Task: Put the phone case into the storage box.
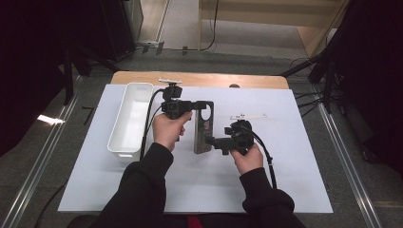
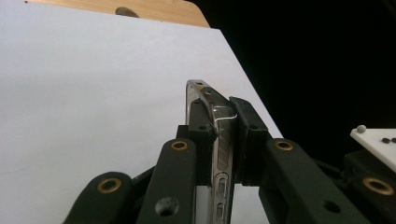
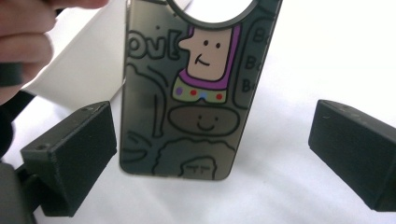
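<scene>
White-covered worktop (image 1: 285,180): grey cartoon-printed phone case (image 1: 203,127), long axis running away from the person. Left tongs (image 1: 196,107) clamp its far end; right tongs (image 1: 212,140), spread wide, flank its near end without touching.

— Where do we find the dark cartoon-printed phone case (image 1: 204,126)?
— We see it mid-tabletop (image 1: 285,190), on the pale sheet, to the right of the long white plastic bin (image 1: 130,118) that lies along the sheet's left side.
— And our tongs?
— Our left tongs (image 1: 192,106) sit between bin and case, clamped on the case's far end; in the left gripper view its edge (image 2: 219,140) stands between the pads. Our right tongs (image 1: 211,140) are at its near end, jaws apart either side of it.
— Anything further right?
— A thin white strip (image 1: 248,116), beyond the right tongs.
</scene>
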Demonstrator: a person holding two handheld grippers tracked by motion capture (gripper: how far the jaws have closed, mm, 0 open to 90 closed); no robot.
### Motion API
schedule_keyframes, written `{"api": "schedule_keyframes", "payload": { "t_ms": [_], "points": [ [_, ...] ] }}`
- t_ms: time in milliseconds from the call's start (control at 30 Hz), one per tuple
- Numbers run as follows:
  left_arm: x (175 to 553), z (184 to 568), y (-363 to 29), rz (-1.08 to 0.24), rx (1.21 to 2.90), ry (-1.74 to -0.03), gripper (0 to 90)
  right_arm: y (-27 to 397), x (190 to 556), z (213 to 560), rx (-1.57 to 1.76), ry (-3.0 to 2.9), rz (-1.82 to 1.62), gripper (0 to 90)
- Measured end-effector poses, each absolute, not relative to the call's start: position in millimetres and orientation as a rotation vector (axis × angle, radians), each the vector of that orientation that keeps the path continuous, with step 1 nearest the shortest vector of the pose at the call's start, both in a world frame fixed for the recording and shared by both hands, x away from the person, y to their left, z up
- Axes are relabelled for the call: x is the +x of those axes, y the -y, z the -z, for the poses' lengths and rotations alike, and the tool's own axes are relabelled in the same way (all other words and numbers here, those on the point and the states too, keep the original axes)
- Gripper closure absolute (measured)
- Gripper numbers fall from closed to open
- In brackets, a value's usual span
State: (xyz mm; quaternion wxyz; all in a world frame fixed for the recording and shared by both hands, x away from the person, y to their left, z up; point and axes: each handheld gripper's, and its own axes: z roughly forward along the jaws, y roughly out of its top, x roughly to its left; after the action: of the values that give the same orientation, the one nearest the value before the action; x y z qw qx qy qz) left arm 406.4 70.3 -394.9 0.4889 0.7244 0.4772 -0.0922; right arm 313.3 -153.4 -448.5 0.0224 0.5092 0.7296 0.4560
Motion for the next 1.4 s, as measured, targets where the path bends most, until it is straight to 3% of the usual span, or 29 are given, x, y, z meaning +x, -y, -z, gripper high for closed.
{"api": "schedule_keyframes", "payload": {
  "t_ms": [1400],
  "points": [
    [369.7, 393.2, -89.9, 0.272, 1.868, -0.906, 79.0, 190.3, 292.9, 442.2, 1.439, -2.37, -1.389, 0.4]
  ]
}}
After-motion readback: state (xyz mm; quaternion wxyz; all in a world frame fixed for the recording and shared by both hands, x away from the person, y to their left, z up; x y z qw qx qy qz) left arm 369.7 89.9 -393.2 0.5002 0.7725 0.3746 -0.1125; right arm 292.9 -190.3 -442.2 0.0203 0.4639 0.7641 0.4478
